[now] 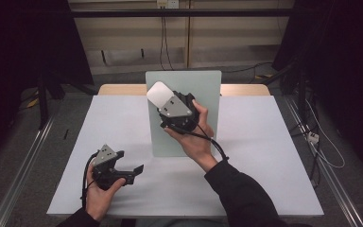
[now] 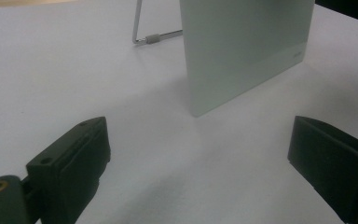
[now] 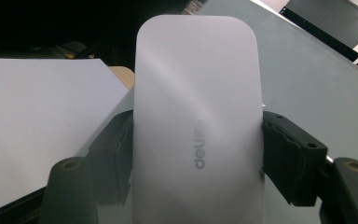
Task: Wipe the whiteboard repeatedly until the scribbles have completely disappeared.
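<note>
The high view looks down from above; both gripper views sit close, sharing the upright pale panel (image 1: 189, 94).

White rounded eraser (image 3: 198, 126) in the right gripper view, grey embossed wordmark along its face, reads as "deli", seen sideways, pale green board (image 2: 247, 46) in the left gripper view, small faint mark near its lower corner, illegible

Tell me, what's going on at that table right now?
Right tool shut on the flat white rounded-rectangle eraser, held up at the upright pale green glass board. Left tool open, empty, low over the white table. Nothing in the way.
</note>
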